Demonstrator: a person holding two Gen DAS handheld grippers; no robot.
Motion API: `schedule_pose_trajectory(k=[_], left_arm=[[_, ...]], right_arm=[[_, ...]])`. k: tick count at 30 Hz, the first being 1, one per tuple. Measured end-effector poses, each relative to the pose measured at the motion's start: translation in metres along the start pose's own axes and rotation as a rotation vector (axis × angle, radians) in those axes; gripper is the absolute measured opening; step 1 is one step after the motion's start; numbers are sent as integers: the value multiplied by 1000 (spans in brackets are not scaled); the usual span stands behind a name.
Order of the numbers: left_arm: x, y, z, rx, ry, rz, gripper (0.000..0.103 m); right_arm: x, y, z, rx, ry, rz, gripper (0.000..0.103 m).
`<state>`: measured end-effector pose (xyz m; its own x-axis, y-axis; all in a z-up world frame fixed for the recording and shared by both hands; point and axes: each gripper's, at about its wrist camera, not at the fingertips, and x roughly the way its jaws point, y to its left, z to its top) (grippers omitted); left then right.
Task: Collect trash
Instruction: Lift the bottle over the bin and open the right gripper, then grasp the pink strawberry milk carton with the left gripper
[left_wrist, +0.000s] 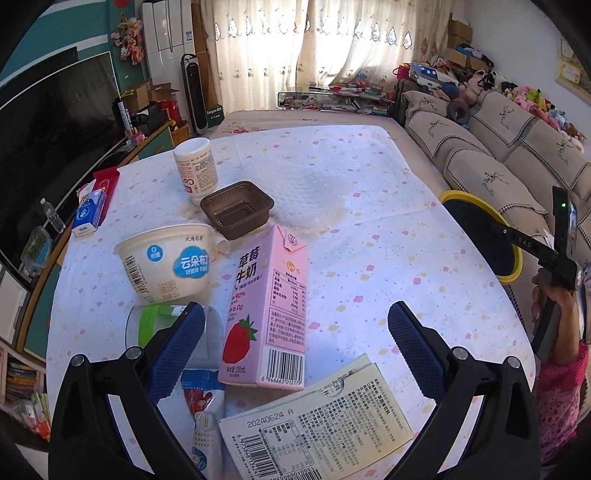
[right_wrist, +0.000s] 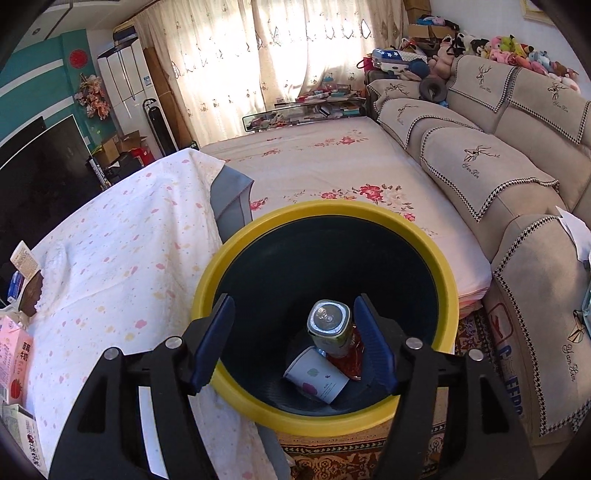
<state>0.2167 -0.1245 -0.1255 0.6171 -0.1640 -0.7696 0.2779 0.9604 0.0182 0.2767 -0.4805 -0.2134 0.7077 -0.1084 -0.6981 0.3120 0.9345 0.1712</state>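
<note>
Right hand-held gripper (right_wrist: 294, 345) hung over the yellow-rimmed bin (right_wrist: 236, 243), its jaws spread with nothing between them. Inside the bin lay a can (right_wrist: 328, 326), a paper cup (right_wrist: 317, 376) and a red wrapper (right_wrist: 352, 360). Left hand-held gripper (left_wrist: 295, 332) stood open too, above the counter (left_wrist: 369, 240) beside the bin. Near the bin's left, a pink milk carton (left_wrist: 267, 310) stood upright, with a yogurt tub (left_wrist: 166, 262), a brown tray (left_wrist: 238, 208), a white bottle (left_wrist: 195, 166) and a flattened carton (left_wrist: 317, 424) around it.
</note>
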Motion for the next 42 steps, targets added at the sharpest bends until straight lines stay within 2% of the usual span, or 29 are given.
schedule_pose_trajectory(k=[6, 17, 26, 29, 34, 39, 42], left_arm=[[17, -13, 9, 60, 22, 56, 97], [50, -17, 19, 109, 75, 107, 93], [73, -19, 18, 138, 120, 116, 91], [76, -20, 18, 151, 118, 135, 87], [80, -16, 18, 133, 137, 125, 69], [90, -14, 15, 139, 178, 134, 66], [90, -13, 16, 134, 184, 118, 58]], right_arm=[[-4, 5, -2, -1, 0, 14, 66], [3, 8, -8, 0, 27, 32, 67], [7, 10, -11, 1, 40, 39, 67], [9, 10, -12, 4, 44, 40, 67], [10, 11, -13, 3, 53, 41, 67], [12, 14, -15, -5, 68, 37, 67], [12, 14, -17, -8, 72, 38, 67]])
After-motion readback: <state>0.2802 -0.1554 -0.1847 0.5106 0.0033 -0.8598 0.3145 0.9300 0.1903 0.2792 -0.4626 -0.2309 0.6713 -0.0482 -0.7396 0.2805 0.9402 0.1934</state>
